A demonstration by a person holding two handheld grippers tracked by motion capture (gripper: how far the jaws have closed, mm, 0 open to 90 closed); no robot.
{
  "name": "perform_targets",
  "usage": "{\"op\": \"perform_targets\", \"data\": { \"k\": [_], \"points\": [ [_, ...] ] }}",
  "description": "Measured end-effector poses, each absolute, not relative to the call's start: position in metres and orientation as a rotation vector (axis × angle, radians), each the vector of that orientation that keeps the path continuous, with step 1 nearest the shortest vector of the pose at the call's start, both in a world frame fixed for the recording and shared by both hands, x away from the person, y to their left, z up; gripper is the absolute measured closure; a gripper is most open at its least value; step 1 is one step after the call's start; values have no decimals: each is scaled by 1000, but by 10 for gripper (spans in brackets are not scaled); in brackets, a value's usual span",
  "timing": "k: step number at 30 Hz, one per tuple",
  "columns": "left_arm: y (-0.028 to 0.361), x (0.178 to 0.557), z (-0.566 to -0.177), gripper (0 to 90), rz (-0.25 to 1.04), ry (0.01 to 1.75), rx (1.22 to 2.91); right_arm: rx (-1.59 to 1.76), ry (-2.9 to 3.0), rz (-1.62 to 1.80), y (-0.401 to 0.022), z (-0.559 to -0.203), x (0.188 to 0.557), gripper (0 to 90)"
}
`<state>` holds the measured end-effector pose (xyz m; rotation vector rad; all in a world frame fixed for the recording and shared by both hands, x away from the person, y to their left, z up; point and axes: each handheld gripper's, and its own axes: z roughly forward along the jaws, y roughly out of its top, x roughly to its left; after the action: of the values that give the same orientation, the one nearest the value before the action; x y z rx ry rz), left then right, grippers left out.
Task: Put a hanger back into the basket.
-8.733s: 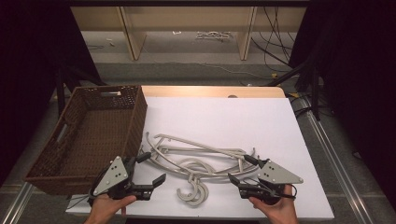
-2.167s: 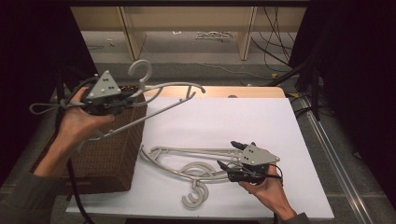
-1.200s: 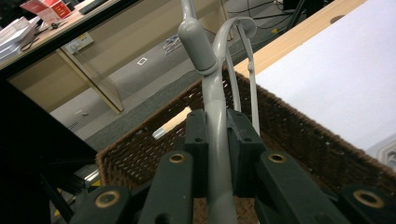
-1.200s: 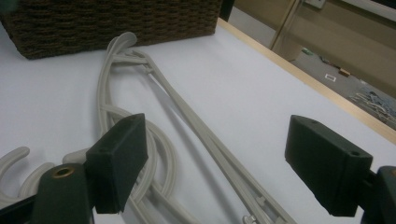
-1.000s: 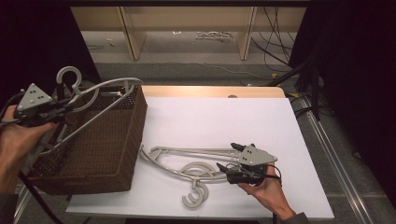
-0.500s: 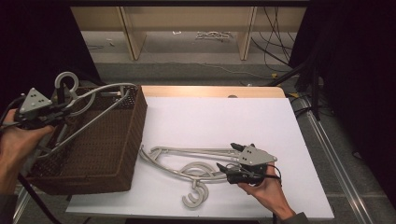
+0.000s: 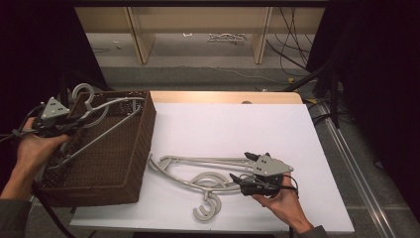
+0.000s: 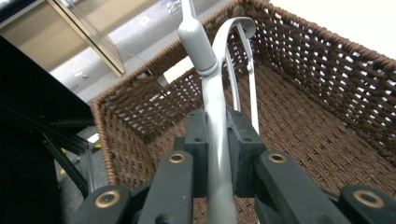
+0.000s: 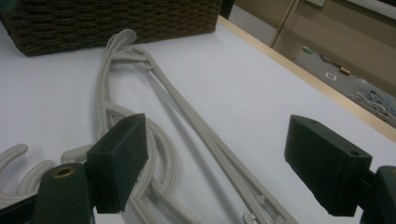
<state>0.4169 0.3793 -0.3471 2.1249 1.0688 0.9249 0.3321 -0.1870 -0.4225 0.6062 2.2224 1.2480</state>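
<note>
As the grey plastic clothes hanger (image 7: 101,116) hangs tilted over the dark brown woven wicker basket (image 7: 130,183), the scene reads so:
Hanger in hand: its lower end dips inside the basket, its hook (image 7: 85,94) rises above the far left rim; whether it touches the weave cannot be told
Left gripper (image 8: 215,140): jaws clamped tight on the hanger's neck, just below the hook
Right gripper (image 7: 250,171): jaws spread wide, gripping nothing, poised over the white table top (image 7: 237,124)
Left to do: two more grey plastic hangers (image 7: 198,171) lie overlapped on the table, near the basket's right wall
Progress: judged roughly a third through, with the first hanger not yet released
Edges: the basket's walls hem the long hanger, so it likely has to go in slantwise
Open room: wide bare table behind and right of the lying hangers, and the basket floor (image 8: 299,135) free
</note>
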Motion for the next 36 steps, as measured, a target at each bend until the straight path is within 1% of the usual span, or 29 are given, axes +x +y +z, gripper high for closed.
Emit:
{"op": "perform_targets", "data": {
  "k": [9, 11, 18, 21, 26, 36],
  "points": [
    [393, 419, -373, 801, 882, 1106, 2188, 603, 2220, 1245, -185, -424, 332, 226],
    [397, 420, -383, 802, 855, 1143, 2172, 601, 2223, 1244, -185, -424, 332, 226],
    [399, 422, -395, 805, 824, 1184, 2198, 606, 2234, 1235, -186, -424, 332, 226],
    [397, 421, -402, 806, 807, 1170, 2236, 603, 2228, 1236, -185, -425, 332, 226],
    [397, 424, -406, 809, 799, 1184, 2271, 605, 2237, 1231, -186, -425, 332, 226],
    [399, 430, -416, 799, 798, 1268, 2288, 602, 2235, 1229, -185, -426, 332, 227]
  ]
}}
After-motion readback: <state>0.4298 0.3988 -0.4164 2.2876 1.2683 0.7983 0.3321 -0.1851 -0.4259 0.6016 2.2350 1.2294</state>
